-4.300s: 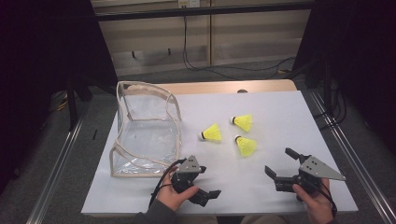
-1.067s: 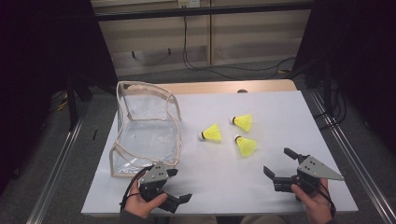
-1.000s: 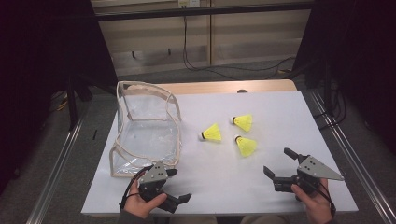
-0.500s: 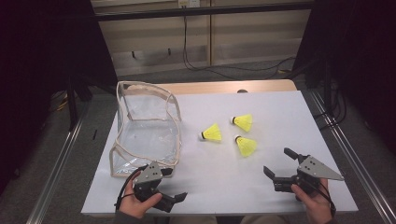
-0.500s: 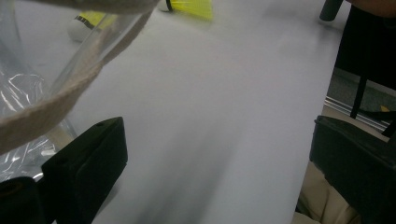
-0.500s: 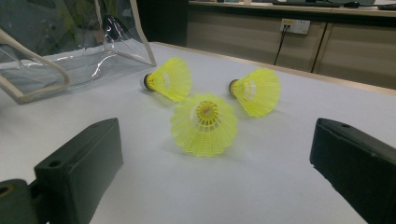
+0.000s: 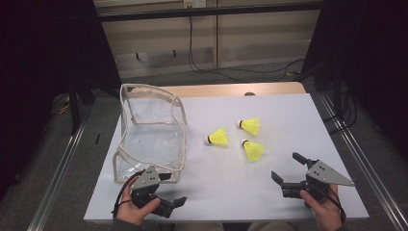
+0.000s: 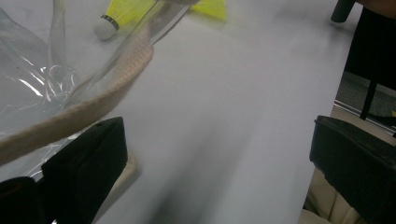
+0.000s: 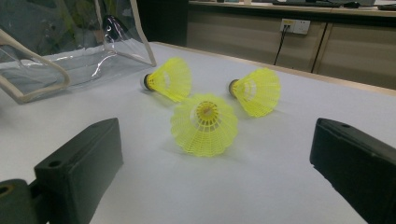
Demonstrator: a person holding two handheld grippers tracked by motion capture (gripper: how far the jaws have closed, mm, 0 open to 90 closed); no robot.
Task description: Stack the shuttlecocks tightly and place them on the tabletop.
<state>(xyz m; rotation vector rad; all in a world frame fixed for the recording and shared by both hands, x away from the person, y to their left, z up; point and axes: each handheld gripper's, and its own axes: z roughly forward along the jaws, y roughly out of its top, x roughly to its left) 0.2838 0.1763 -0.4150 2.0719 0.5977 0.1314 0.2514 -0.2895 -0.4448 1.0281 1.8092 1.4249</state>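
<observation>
Since pulling back, left gripper [image 7: 169,190] nearer bag [image 7: 149,134].

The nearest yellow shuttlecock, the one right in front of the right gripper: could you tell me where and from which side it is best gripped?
Probably across the mesh skirt. The nearest shuttlecock lies on its side with its open skirt facing the open right gripper and its cork pointing away. A low approach from the person's side, jaws closing gently on the skirt's two flanks, looks simplest; the cork is small and hidden behind the skirt.
</observation>
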